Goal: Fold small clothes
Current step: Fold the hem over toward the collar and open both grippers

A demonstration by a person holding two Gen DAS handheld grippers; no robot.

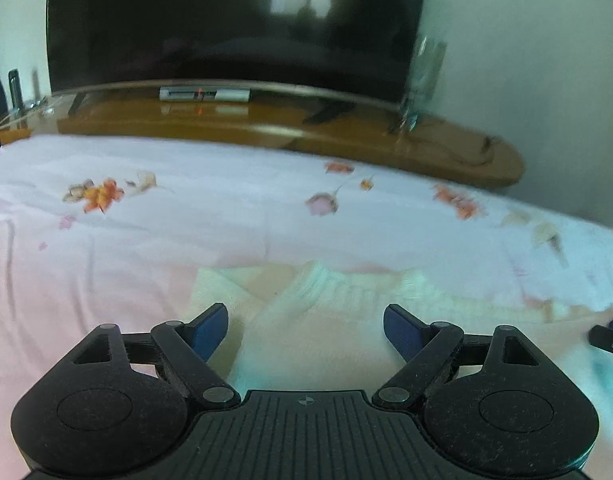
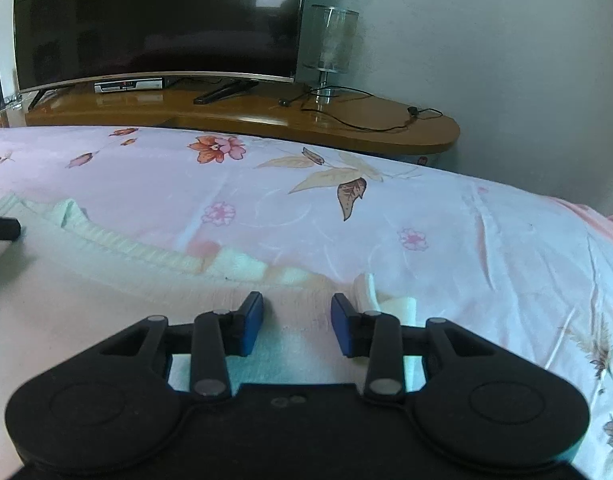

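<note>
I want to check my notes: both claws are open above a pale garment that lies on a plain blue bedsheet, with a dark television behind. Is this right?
Not quite: the bedsheet is pink with a flower and leaf print, not plain blue, as the right wrist view shows clearly. The rest holds: left claw and right claw are open above the pale garment, with the dark television behind.

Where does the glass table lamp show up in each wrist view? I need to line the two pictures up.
Left wrist view: the lamp is upper right, blurred, at the television's right edge on the wooden stand.
Right wrist view: the lamp is upper centre, sharp, just right of the television, with a black cable trailing from its base.
Shared landmark: the television.
</note>
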